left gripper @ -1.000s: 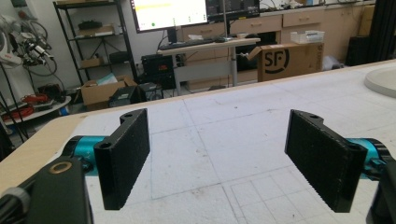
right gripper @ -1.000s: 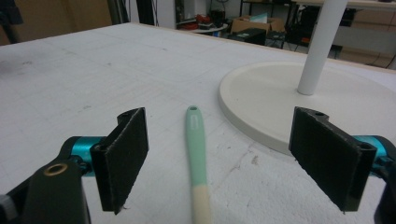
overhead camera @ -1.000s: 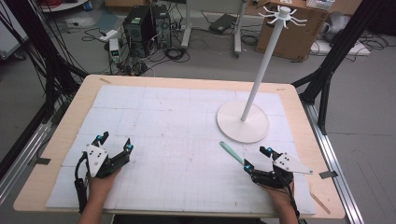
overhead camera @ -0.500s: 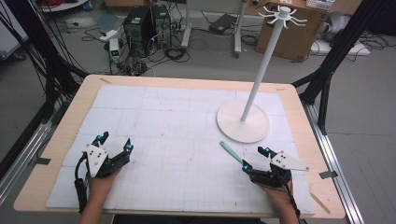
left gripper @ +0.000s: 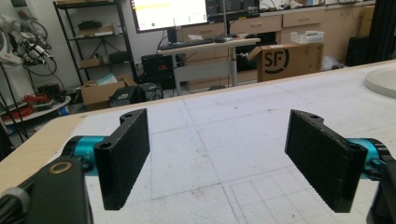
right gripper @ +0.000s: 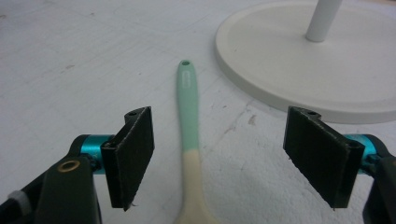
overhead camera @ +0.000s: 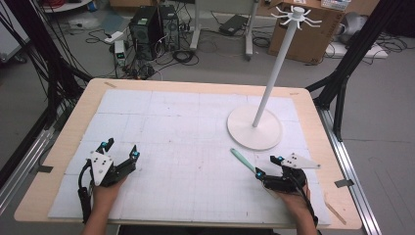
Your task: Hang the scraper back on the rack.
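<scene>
The step in hand looks like the reach for a pick-up: the right gripper [right gripper: 219, 158] sits low at the near right of the table with its jaws spread wide on either side of a slim utensil [right gripper: 188, 102], a mint-green handle with a small hole at its far tip that turns cream toward the near end, probably a spoon or spatula, though its head is cut off at the bottom of the right gripper view. It lies flat on the white gridded mat [overhead camera: 171, 127], just near-left of the stand's round base [overhead camera: 254, 128] but apart from it, pointing away from the gripper; neither jaw touches it yet. The next move, I judge, calls for closing squarely across the handle, perhaps after easing a little lower, since the thing is thin and lies flat against the mat. The tall white pole of the hook stand [overhead camera: 279, 63] rises far right and could obstruct a lift if the hand swings that way. The left gripper [overhead camera: 119, 157] rests at the near left, jaws wide and empty, well apart from everything.
</scene>
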Demonstrator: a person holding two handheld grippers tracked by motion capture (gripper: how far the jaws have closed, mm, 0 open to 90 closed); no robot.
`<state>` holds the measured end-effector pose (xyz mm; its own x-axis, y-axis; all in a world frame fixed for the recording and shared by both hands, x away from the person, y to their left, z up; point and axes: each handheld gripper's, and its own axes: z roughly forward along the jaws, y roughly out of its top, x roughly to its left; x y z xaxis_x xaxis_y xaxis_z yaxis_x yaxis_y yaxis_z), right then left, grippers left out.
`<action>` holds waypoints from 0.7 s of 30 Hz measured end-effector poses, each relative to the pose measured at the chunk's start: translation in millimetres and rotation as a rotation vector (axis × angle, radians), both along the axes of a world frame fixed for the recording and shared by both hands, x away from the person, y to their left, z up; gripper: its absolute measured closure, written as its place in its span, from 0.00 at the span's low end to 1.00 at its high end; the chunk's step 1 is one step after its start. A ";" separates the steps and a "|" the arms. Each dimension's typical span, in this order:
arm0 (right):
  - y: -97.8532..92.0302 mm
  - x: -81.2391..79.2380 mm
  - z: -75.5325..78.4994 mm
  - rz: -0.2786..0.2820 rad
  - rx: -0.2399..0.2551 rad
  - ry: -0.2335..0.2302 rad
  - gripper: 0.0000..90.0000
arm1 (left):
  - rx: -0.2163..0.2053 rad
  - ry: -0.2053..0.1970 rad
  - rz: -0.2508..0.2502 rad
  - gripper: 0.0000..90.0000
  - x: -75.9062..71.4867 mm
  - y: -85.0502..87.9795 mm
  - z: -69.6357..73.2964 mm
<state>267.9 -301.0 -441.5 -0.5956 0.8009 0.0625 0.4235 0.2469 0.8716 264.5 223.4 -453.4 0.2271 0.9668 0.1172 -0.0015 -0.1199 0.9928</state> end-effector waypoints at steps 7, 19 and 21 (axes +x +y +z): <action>10.3 6.0 5.5 0.022 -0.054 0.077 0.30 | -0.001 0.000 0.001 0.25 0.0 -0.1 0.0; 22.6 15.9 17.2 0.034 -0.132 0.188 0.33 | -0.001 0.000 0.001 0.25 0.0 0.0 0.0; 22.5 17.6 18.9 0.038 -0.153 0.215 0.34 | -0.001 0.000 0.000 0.25 0.0 0.0 0.0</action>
